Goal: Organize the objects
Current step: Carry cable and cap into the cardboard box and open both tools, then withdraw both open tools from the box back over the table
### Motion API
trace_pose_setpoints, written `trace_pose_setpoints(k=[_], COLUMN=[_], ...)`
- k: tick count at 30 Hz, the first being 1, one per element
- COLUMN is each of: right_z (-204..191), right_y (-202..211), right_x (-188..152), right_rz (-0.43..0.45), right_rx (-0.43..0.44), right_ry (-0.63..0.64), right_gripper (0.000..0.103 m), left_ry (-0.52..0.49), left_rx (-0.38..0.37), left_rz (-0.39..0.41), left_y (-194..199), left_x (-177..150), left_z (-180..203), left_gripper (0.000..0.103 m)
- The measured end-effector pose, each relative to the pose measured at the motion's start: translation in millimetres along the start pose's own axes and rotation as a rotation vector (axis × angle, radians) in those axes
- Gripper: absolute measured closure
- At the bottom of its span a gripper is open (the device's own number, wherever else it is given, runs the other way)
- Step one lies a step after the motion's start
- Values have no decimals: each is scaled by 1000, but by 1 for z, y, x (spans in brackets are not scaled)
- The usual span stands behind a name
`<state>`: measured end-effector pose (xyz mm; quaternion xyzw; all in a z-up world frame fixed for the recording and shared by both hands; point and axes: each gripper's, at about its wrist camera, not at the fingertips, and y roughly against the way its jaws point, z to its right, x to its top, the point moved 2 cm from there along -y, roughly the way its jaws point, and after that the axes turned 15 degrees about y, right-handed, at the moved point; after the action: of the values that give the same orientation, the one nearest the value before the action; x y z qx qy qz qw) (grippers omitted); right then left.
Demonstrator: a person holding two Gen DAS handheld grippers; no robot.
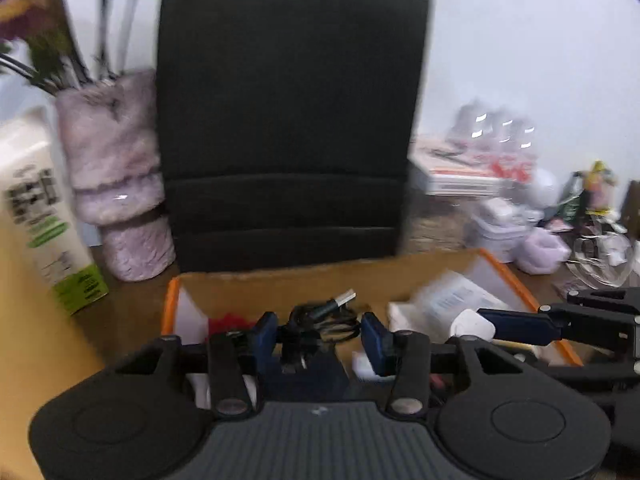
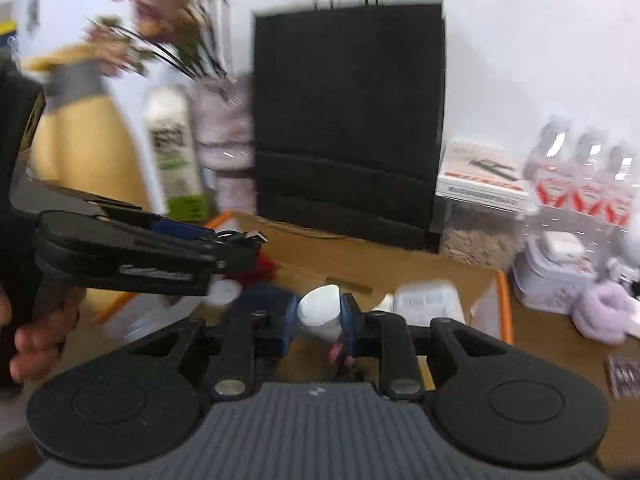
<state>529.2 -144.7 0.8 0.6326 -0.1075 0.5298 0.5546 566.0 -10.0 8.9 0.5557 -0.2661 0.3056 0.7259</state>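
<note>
Left claw (image 1: 320, 334): fingers partly spread, a bundled black USB cable (image 1: 326, 316) between the pads, held above the cardboard box (image 1: 280, 280); whether the pads press it cannot be told.

Right claw (image 2: 319, 316): closed on a white tube-shaped item (image 2: 322, 310), over the same box.

Cardboard box: orange-edged, on the worktop (image 1: 132, 292), holding a white packet (image 2: 426, 304) and something red (image 1: 226, 322).

Behind the box: black paper bag (image 1: 288, 120).

Beside the bag: mauve vase (image 1: 116, 172), white carton (image 1: 40, 208).

Right end of worktop: books (image 2: 480, 184), bottles (image 2: 584, 176).
</note>
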Motion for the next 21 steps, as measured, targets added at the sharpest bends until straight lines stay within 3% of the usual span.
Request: trace_pose_setpoints(k=[1,4,8,15,21], right_z=[5,13,26,30,-7], right_y=[-18,-43,-34,24,107], right_x=[2,-1,-4,4,-23], right_rz=[-24,-52,-10,60,110], right_rx=[-14,-45,-24,-51,-47], right_ry=[0,7,-30,-16,-6], right_gripper=[64,62,62,49,39], left_ry=[-25,-86,-1,-19,-74], left_rx=[2,79,74,49,-67], left_rz=[-8,38,37,180,271], left_y=[-14,-42,-36,57,161], left_x=[2,5,7,7,-44], left_z=[-2,-5,-18,-4,14], left_gripper=[43,40,37,26,16])
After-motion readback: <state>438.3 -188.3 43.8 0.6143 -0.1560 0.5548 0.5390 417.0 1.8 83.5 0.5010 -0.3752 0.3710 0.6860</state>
